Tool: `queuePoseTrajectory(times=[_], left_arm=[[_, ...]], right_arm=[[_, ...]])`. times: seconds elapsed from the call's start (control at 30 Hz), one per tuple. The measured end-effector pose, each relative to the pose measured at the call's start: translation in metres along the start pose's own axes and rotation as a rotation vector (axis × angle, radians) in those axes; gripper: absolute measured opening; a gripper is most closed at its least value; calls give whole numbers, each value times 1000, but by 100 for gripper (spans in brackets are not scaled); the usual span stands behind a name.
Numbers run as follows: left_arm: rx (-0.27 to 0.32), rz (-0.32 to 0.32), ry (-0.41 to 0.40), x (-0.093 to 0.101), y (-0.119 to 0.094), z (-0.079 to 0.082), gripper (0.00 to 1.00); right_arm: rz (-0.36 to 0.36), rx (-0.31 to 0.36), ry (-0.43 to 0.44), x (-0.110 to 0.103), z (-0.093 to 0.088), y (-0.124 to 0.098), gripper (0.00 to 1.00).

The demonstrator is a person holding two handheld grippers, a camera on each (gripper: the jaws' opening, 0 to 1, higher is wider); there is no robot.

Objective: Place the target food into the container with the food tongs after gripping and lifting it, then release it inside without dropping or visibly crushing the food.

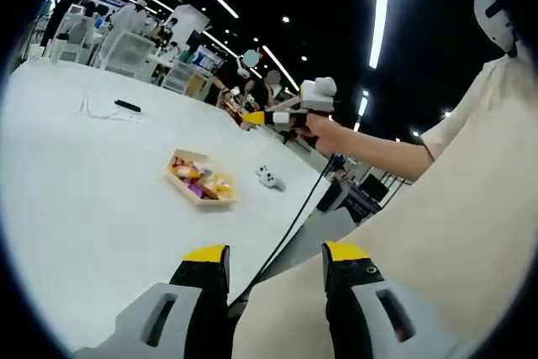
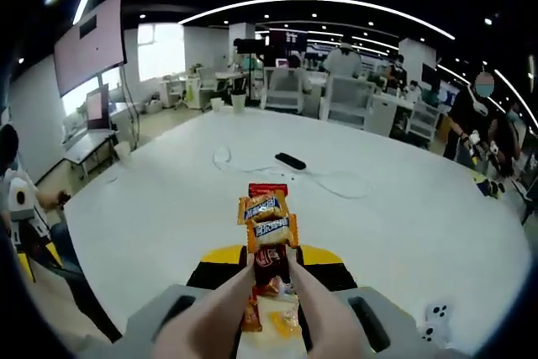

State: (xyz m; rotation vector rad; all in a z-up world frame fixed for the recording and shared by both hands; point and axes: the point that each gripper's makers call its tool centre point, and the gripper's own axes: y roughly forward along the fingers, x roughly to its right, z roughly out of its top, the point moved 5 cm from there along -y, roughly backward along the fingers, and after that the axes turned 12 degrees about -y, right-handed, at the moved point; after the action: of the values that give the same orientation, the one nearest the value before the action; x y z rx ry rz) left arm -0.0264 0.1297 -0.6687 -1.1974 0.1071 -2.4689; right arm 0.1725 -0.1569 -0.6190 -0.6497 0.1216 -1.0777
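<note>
Orange snack packets (image 2: 267,220) clamped in tongs (image 2: 252,308) | right tool (image 2: 267,260) grips tongs, container hidden | left tool (image 1: 276,258) wide, empty.

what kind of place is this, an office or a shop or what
Probably a large open-plan office or lab hall. A big round white table stands in front, long ceiling light strips run overhead, a wall screen hangs at the side, and people work at desks behind.
</note>
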Motion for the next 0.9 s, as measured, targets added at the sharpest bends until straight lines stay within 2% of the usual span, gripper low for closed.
queuePoseTrajectory(times=[0.9], left_arm=[[-6,4,-8,0,1,-3,44]], right_arm=[[-18,-1,29,4,-8,-4,22]])
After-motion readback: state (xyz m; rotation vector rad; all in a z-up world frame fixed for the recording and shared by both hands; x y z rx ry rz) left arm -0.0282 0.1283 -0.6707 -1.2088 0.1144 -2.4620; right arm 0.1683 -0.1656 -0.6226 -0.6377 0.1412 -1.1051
